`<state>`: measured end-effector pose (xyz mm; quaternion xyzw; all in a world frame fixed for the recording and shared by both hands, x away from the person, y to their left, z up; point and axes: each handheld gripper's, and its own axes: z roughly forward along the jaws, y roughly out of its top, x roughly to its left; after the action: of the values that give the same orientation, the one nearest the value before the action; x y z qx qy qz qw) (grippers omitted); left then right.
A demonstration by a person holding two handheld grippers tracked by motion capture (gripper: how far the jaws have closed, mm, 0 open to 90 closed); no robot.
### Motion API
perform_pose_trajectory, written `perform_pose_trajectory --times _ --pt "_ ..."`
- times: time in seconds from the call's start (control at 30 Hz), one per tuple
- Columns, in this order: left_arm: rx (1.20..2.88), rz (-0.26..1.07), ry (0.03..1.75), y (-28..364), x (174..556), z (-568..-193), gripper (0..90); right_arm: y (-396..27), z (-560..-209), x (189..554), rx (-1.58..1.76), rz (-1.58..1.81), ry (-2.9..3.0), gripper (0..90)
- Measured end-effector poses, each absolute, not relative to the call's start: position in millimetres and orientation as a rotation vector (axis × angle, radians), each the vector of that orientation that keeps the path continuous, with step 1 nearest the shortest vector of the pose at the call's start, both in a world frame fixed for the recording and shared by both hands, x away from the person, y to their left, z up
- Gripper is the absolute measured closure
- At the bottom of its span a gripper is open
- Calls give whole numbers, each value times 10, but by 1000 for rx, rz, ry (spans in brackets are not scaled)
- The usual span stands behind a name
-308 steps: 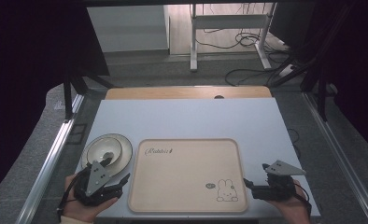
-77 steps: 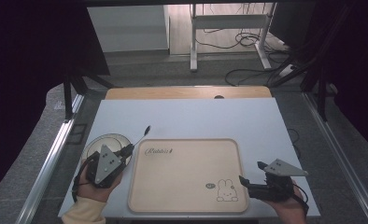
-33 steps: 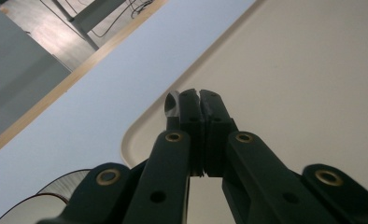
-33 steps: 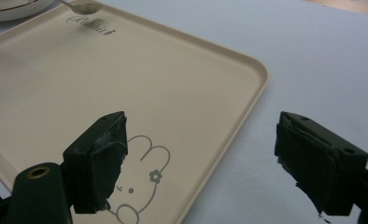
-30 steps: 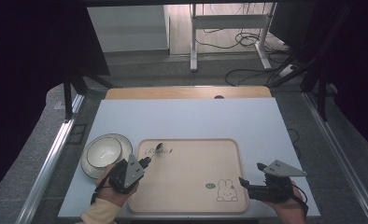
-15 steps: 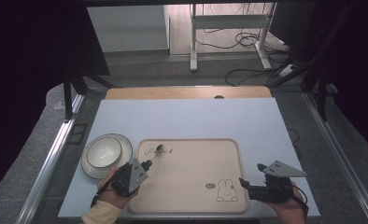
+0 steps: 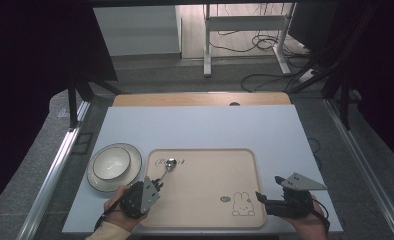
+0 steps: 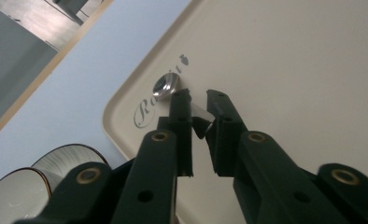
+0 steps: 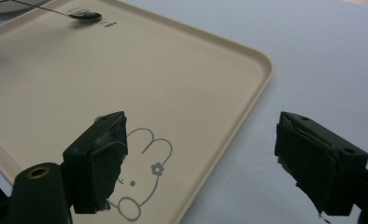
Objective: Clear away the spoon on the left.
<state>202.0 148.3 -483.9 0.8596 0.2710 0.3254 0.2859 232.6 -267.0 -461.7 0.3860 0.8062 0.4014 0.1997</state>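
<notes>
- A beige tray (image 7: pixel 205 200) lies on the pale blue worktop (image 7: pixel 210 125), in the lower middle of the high view; a rabbit drawing sits near its lower right corner and script lettering near its upper left corner.
- The tray holds one thing: a metal spoon (image 7: pixel 168 166), its bowl resting on the lettering at the upper left of the tray and its handle running down and left toward the left gripper (image 7: pixel 156 186).
- In the left gripper view the spoon's bowl (image 8: pixel 166 86) shows just past the jaw tips, and the handle lies in the narrow gap between the jaws. The jaws have just been opening; they stand slightly apart, and the pads are no longer pressing on the handle.
- To the left of the tray, just beside its edge, a white bowl (image 7: pixel 112 163) stands on a plate (image 7: pixel 99 183). Nothing shows inside the bowl.
- The right gripper (image 7: pixel 259 197) rests at the lower right, over the tray's right edge near the rabbit, its jaws spread wide with nothing between them.
</notes>
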Motion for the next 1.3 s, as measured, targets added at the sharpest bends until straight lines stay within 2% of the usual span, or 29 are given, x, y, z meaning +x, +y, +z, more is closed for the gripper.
perform_pose_trajectory --times 0.13,0.43,0.5,0.53,0.57,0.67,0.7,0.87,1.13,1.3 --pt "2347 780 731 1461 2001 -4914 752 -2665 -4629 2327 1079 1115 2259 171" --pt "2415 625 739 1442 2042 -5012 719 -2668 -4639 2328 1081 1104 2261 171" --pt "2428 578 744 1443 2059 -5039 698 -2670 -4641 2329 1084 1102 2260 171" --pt "2424 565 750 1438 2062 -5051 655 -2673 -4644 2332 1082 1099 2262 171" --pt "2430 564 747 1439 2064 -5048 655 -2673 -4644 2332 1082 1099 2262 171" --pt "2402 566 751 1441 2062 -5016 574 -2672 -4644 2332 1081 1099 2263 171" --pt "2386 567 760 1446 2064 -5001 514 -2669 -4645 2333 1082 1099 2263 171" --pt "2363 568 788 1480 2086 -4981 411 -2666 -4647 2334 1081 1097 2266 171" --pt "2295 561 836 1548 2112 -4921 325 -2663 -4645 2328 1081 1097 2267 171" --pt "2271 570 848 1569 2115 -4882 304 -2658 -4648 2329 1079 1094 2270 171"
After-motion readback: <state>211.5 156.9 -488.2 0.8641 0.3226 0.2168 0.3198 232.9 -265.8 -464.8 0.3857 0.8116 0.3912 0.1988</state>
